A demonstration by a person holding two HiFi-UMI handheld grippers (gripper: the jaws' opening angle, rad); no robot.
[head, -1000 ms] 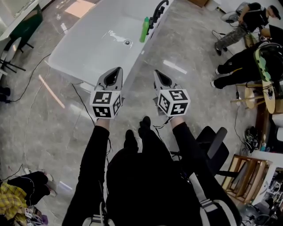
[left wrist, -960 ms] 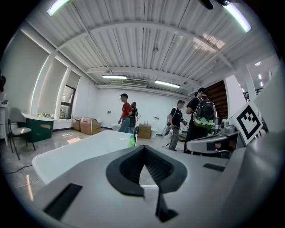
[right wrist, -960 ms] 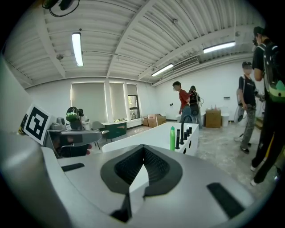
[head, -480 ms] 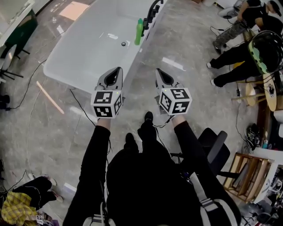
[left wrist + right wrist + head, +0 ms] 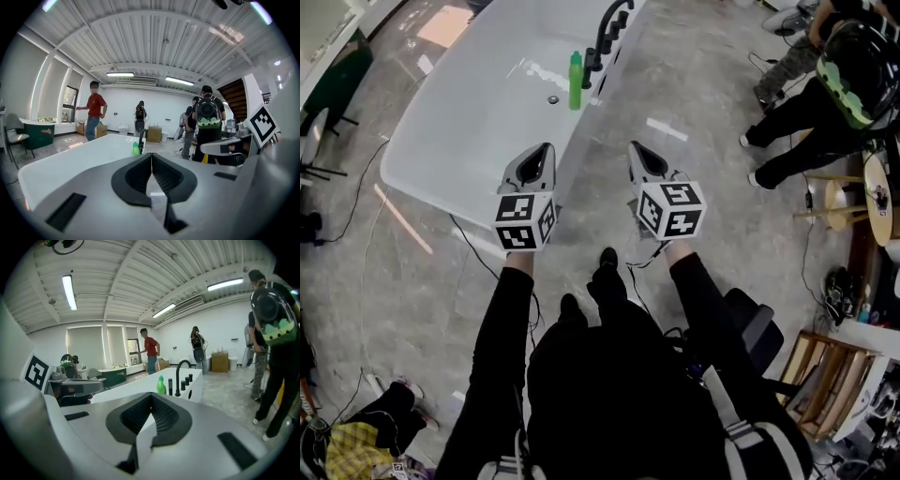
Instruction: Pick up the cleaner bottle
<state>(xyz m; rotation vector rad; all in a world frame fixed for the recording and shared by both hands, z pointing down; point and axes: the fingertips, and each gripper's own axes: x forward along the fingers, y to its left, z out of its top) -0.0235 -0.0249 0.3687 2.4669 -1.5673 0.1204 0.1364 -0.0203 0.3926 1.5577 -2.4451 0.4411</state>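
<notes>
- Tongs first: left gripper has its jaws pressed tip to tip with nothing between them. Right gripper reads the same, closed and empty. I hold the pair side by side.
- White bathtub lies ahead of both.
- Black faucet stands on its right rim.
- Green cleaner bottle stands upright on that rim, just beside the faucet and well apart from both grippers.

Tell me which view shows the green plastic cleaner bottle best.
Right gripper view: the green plastic cleaner bottle looks largest, beside the black faucet. Head view shows it small from above; left gripper view, tiny, base hidden.
</notes>
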